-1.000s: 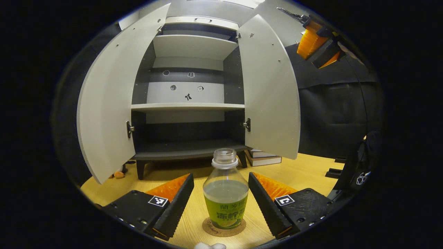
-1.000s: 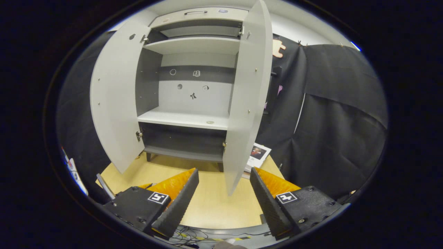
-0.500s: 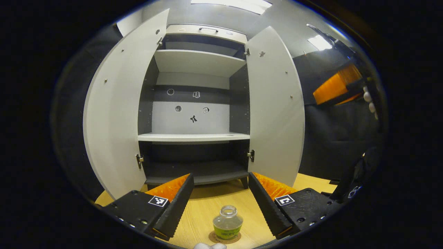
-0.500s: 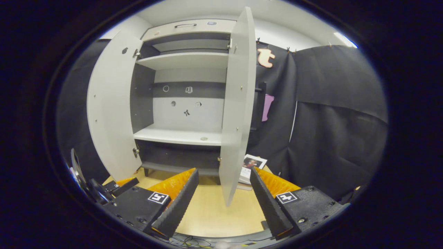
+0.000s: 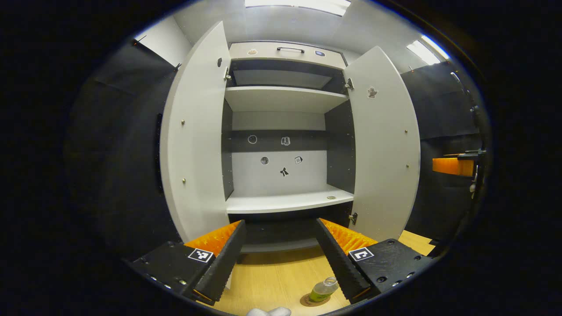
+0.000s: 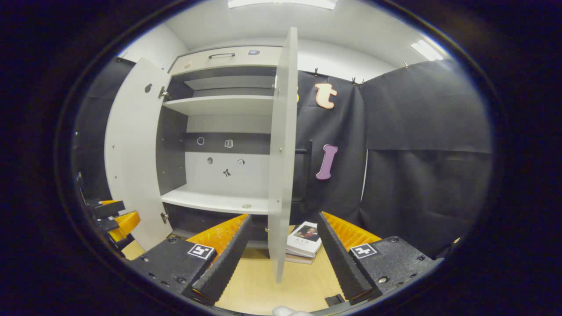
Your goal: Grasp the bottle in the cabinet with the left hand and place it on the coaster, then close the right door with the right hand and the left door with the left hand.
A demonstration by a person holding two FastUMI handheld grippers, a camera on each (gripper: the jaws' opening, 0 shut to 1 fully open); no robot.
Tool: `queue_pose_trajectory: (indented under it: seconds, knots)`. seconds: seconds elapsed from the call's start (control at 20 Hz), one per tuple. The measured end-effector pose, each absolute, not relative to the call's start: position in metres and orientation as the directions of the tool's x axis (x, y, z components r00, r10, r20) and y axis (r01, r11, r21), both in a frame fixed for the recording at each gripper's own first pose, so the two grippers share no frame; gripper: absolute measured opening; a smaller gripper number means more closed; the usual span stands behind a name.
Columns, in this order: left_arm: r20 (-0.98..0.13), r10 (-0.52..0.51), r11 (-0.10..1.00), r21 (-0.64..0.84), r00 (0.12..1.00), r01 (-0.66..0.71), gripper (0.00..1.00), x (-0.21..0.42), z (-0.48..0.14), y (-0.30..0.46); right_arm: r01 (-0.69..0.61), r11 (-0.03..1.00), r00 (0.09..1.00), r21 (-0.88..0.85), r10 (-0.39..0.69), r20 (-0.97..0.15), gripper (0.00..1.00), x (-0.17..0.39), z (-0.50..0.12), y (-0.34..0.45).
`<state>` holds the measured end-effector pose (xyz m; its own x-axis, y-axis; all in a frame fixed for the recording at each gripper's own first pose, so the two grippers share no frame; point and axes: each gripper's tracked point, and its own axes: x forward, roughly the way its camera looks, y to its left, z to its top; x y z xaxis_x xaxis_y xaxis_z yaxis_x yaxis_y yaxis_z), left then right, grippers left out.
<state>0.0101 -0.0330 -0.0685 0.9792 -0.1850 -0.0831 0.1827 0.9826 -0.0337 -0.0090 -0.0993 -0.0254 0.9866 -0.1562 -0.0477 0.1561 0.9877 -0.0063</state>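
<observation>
A clear bottle (image 5: 322, 289) with a green label and no cap stands on a round cork coaster (image 5: 317, 300) on the wooden table (image 5: 272, 281). My left gripper (image 5: 279, 259) hangs open well above and behind it, holding nothing. The grey cabinet (image 5: 285, 131) has its left door (image 5: 193, 136) and right door (image 5: 386, 145) swung open. In the right gripper view my right gripper (image 6: 281, 259) is open and faces the right door (image 6: 281, 153) edge-on, apart from it. The left gripper (image 6: 112, 217) shows far left there; the right gripper (image 5: 454, 166) shows far right in the left gripper view.
The cabinet's shelves (image 5: 287, 202) are bare apart from a small round mark; stickers dot the back panel (image 5: 281, 164). A stack of books (image 6: 303, 240) lies on the table to the right of the cabinet. Black cloth (image 6: 421, 166) walls the booth.
My left gripper has let go of the bottle, risen and drawn back, so the bottle sank low in its view. My right gripper rose and shifted until the right door stands edge-on.
</observation>
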Motion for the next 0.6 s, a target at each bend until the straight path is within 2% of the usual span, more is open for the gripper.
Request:
queue_pose_trajectory:
  seconds: [0.35,0.6]
  knots:
    - [-0.137,-0.002,1.000,-0.002,0.991,0.002,0.96,-0.026,-0.065,0.012,0.202,0.977,0.979,0.066,-0.199,-0.052,0.98,0.030,-0.007,-0.189]
    - [-0.142,0.076,0.996,-0.027,0.987,-0.081,0.96,-0.038,-0.058,0.005,0.168,0.980,0.985,0.107,-0.162,-0.062,0.95,0.073,0.006,-0.228]
